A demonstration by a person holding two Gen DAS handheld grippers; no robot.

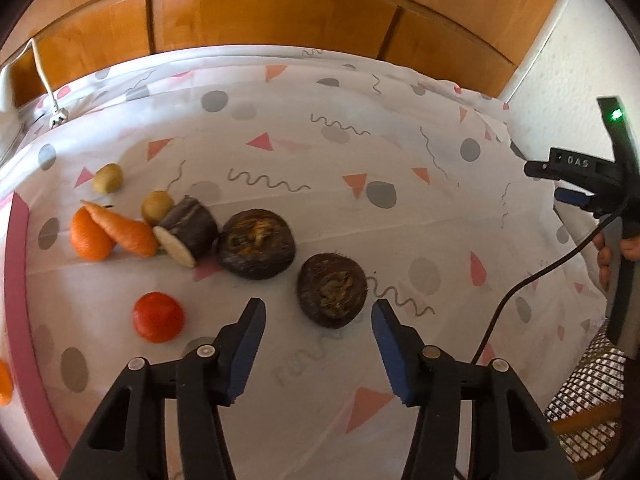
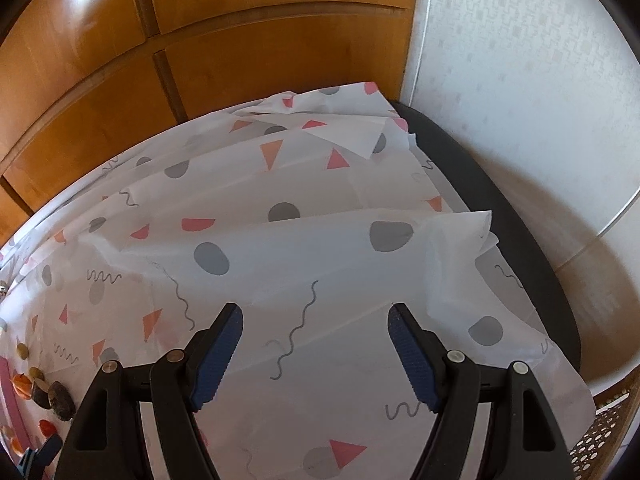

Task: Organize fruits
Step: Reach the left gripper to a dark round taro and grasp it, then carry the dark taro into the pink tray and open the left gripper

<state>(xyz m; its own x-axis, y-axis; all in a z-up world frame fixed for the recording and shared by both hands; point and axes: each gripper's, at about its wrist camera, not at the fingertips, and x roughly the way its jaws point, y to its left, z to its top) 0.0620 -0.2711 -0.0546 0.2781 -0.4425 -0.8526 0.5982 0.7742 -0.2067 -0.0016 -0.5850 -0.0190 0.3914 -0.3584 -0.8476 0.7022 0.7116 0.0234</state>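
In the left wrist view my left gripper (image 1: 318, 312) is open and empty, just in front of a dark round vegetable (image 1: 331, 290). Behind it lie a second dark one (image 1: 257, 243), a cut dark piece with a white face (image 1: 185, 232), a carrot (image 1: 122, 229), an orange (image 1: 89, 236), a red tomato (image 1: 158, 317) and two small yellow-green fruits (image 1: 107, 178). My right gripper (image 2: 316, 316) is open and empty over the bare patterned cloth (image 2: 280, 248); it also shows at the right edge of the left view (image 1: 560, 184). The produce shows small at the far left (image 2: 44, 392).
A pink tray rim (image 1: 18, 300) runs along the left. Wooden cabinet fronts (image 1: 280, 12) stand behind the table. A black table edge (image 2: 500, 208) and white wall are to the right. A wicker basket (image 1: 588, 396) is at lower right. A black cable (image 1: 520, 288) crosses the cloth.
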